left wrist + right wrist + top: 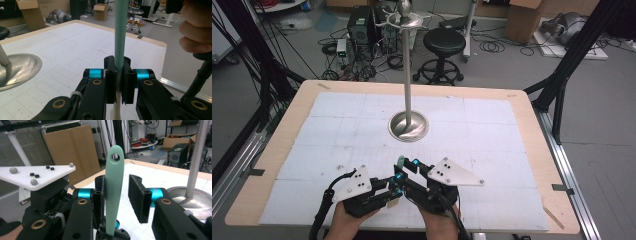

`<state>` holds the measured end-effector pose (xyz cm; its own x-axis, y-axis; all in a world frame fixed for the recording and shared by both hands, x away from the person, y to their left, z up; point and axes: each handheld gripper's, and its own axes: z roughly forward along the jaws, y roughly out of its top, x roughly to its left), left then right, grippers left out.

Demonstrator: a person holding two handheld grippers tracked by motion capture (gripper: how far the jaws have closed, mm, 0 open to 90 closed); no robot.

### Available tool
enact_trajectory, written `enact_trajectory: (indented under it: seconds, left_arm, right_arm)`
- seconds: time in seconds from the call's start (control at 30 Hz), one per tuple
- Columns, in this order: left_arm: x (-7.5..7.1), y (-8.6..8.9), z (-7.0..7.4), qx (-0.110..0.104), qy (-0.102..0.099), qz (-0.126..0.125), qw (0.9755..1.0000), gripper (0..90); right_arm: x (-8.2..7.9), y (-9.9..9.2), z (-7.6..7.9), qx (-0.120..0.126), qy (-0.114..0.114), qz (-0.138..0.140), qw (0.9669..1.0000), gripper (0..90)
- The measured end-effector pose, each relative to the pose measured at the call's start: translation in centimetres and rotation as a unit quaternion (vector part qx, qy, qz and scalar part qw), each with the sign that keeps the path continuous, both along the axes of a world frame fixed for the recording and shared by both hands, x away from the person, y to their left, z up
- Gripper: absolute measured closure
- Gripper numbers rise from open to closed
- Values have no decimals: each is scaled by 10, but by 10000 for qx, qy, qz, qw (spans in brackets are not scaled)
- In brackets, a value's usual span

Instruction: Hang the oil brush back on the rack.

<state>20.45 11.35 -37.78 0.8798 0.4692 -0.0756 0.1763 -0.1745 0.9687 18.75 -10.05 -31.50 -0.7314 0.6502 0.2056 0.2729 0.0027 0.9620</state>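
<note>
- Left gripper (119,85) fingers clamp the green utensil handle (121,32) upright, presenting it.
- Right gripper (119,197) fingers stand wide around the handle, apparently for handover.

A wooden table (272,150) carries a white gridded mat (492,145). A metal stand (409,125) rests on the mat's far middle, its pole upright.

A stand (409,122) rises at the middle of the table (522,107). Nearer the person, the left claw (396,189) and right claw (407,166) meet at the near edge, a handle (113,185) upright between them. A stool (444,42) sits behind the table.
</note>
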Motion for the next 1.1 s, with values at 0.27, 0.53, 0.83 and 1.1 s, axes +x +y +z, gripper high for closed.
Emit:
enact_trajectory:
  seconds: [0.27,0.53,0.83,1.1]
  left_arm:
    - [0,-2,-1,25,-13,11,10000,843]
    - [2,2,1,-208,112,-280,9993,785]
    - [10,18,9,-558,382,-1176,9908,606]
    - [10,19,9,-704,439,-1823,9797,560]
  right_arm:
    - [0,-1,0,26,77,42,10000,749]
    - [0,-5,6,-36,133,260,9996,761]
    - [9,-26,13,89,-104,1019,9947,762]
    - [19,-38,9,425,-205,2113,9763,762]
